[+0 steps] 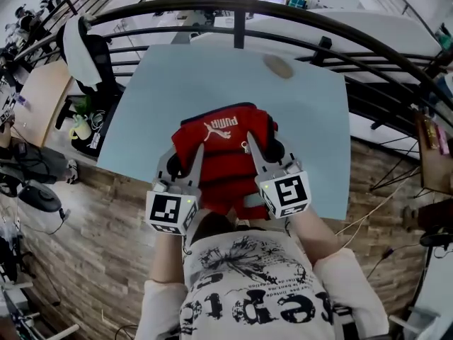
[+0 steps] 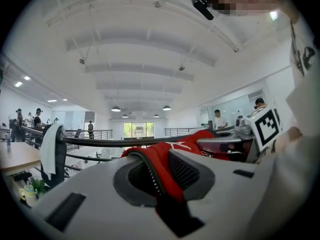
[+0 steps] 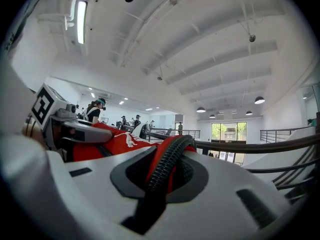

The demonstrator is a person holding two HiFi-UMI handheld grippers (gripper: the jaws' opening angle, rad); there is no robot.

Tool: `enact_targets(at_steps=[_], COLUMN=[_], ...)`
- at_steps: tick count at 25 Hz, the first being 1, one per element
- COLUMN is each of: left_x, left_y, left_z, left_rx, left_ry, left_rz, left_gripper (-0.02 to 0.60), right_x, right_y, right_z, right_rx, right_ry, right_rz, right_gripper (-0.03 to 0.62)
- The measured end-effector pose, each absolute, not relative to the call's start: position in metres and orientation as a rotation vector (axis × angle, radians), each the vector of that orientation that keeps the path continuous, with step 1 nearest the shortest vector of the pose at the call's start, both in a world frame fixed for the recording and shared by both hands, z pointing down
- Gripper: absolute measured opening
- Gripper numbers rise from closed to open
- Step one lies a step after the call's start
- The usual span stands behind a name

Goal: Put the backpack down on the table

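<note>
**Red backpack in a two-sided grip over the near part of the table**

I hold the red backpack (image 1: 225, 154) by its two flanks. The left gripper (image 1: 185, 160) is clamped on a fold of red fabric with a zipper edge at the bag's left side. Its own view shows the cloth pinched between the two dark pads. The right gripper (image 1: 256, 147) is likewise closed on a ridge of red fabric, with a black zipper running along it, at the bag's right side.

Both grippers point level and roughly parallel, away from my body. I judge this grip is chosen so that the load is shared and the bag stays flat instead of swinging from one corner.

In the head view the backpack sits over the near part of the pale blue table (image 1: 212, 83), logo side up, its near edge close to the table's front edge. From above I cannot tell whether its underside touches the top.

A small tan oval object (image 1: 278, 66) lies well apart from the bag, towards the black railing (image 1: 241, 13) beyond the table, so the spot under the bag is free.

As I judge it, what remains is to lower both sides together and only then let go. Releasing one side first would likely tip the bag.
</note>
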State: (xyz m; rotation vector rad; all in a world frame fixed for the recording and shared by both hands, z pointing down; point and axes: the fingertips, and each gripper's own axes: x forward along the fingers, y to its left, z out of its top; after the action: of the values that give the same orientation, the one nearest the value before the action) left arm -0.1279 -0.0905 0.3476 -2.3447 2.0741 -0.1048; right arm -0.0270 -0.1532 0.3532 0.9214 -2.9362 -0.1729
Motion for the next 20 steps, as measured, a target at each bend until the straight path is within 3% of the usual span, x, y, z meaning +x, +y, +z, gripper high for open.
enact_targets(at_steps=[20], left_x=[-0.218], left_y=[-0.329], left_z=[0.36], left_rx=[-2.656], left_ry=[1.662], left_rz=[-0.174], left_gripper=[0.066], right_x=[-0.101], right_y=[-0.354], right_z=[0.368], right_rx=[1.389], right_ry=[-2.71], right_rz=[-0.023], right_gripper=[0.039])
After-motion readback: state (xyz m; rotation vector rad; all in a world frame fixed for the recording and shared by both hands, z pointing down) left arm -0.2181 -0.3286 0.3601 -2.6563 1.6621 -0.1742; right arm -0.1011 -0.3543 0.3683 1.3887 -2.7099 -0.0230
